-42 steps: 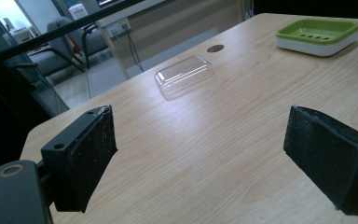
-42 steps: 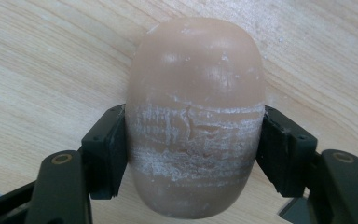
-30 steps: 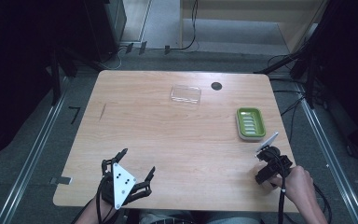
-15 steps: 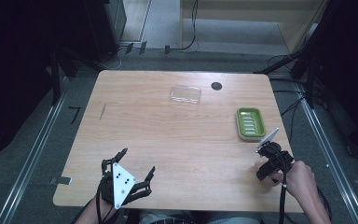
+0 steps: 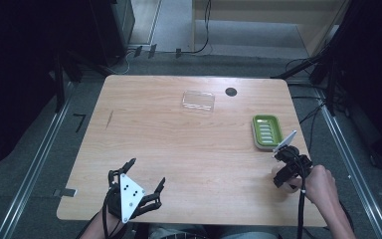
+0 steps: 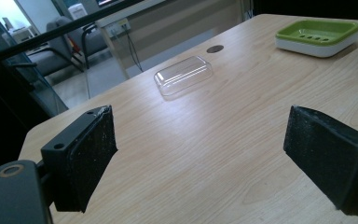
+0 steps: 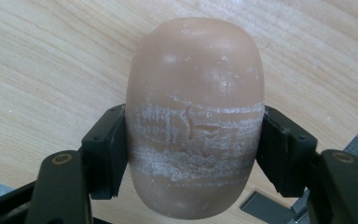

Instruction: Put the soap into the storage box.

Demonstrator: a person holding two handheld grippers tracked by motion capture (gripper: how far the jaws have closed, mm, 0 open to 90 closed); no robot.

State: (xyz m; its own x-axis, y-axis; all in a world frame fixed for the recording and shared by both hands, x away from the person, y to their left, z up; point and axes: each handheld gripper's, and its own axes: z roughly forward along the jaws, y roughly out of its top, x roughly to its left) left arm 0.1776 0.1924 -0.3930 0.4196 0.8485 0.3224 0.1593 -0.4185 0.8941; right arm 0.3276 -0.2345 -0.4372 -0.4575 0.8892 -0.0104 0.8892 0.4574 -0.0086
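A tan oval soap bar with whitish scuff marks sits between the black pads of my right gripper, which is shut on its sides just above the wooden table. In the high view that right gripper is near the table's right front edge, a short way in front of the green soap dish. My left gripper rests at the front left, its jaws wide apart and empty. From the left gripper I see the green soap dish and a clear plastic lid farther off.
The clear plastic lid lies at the back middle of the table, next to a round black cable hole. Metal rails run along the floor on both sides. Dark equipment and cables stand behind the table.
My right gripper has edged slightly away from the front edge, toward the dish, with the soap in it. The left gripper has not moved.
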